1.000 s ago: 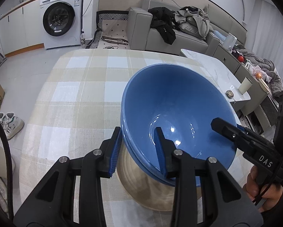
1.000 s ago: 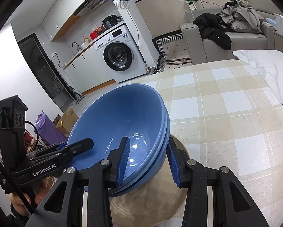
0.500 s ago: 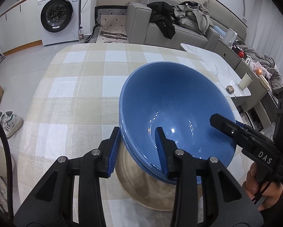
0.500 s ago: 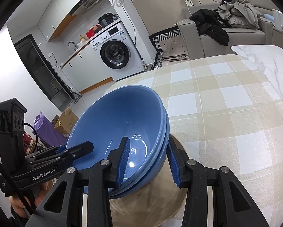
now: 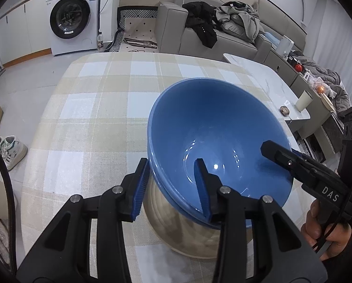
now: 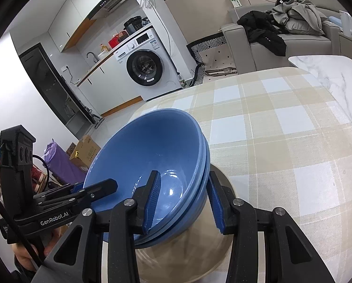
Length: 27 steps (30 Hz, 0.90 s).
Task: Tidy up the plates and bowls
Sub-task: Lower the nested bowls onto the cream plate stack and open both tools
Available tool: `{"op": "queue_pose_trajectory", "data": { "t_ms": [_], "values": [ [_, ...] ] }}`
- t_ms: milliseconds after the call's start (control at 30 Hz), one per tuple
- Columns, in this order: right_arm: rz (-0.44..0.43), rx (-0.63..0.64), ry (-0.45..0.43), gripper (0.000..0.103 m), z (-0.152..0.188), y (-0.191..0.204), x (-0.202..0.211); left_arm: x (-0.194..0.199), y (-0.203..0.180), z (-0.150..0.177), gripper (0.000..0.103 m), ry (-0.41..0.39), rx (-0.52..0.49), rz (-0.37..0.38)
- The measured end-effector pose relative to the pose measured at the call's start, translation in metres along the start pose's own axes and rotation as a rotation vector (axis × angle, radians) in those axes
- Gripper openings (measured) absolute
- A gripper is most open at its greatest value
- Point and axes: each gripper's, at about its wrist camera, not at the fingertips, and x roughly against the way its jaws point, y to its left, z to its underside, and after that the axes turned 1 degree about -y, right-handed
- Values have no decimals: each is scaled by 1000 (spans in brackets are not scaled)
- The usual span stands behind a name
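A: Item one, the blue bowls [image 5: 213,132]?

B: Two, nested, standing on a beige bowl [image 5: 187,233] on the checked table [image 5: 86,108]. Same stack, same spot as a second ago.

A: Left gripper [image 5: 173,188]?

B: It straddles the near rim of the blue bowls, one pad [image 5: 141,186] outside the wall, the other inside the basin. Its jaws have just been opening: a second back the pads sat closer on the rim, and now a gap shows between the outer pad and the wall. The rim is between them, not pinched.

A: Right gripper [image 6: 183,198]?

B: At the opposite rim, unchanged. One pad [image 6: 152,200] is inside the bowl, the other outside. Its jaws stand at a middling width around the double rim; whether the pads press on it I cannot tell.

A: Anything else altered?

B: The left view has tipped slightly, so the washing machine [image 5: 70,16] and sofa [image 5: 199,35] sit a little higher in it. A hand [image 5: 326,231] grips the right tool's handle.
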Motion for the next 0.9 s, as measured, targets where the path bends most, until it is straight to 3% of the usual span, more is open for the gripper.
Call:
{"op": "queue_pose_trajectory", "data": {
  "t_ms": [167, 300, 367, 500, 600, 667, 900],
  "values": [
    [45, 48, -18, 53, 1, 4, 3, 13, -1, 0, 58, -36, -28, 5],
    [86, 94, -26, 63, 2, 4, 9, 23, -1, 1, 69, -67, -50, -9],
    [81, 107, -31, 70, 3, 3, 12, 30, 1, 3, 78, -99, -66, -7],
    [67, 174, -49, 83, 7, 5, 20, 46, 2, 11, 87, -162, -113, -13],
    [56, 234, -78, 92, 11, 10, 28, 56, 6, 18, 103, -202, -126, -23],
    [44, 269, -114, 101, 14, 12, 35, 64, 10, 25, 102, -234, -130, -17],
    [3, 345, -196, 102, 28, 11, 55, 83, 24, 53, 102, -301, -168, -16]
  ]
}}
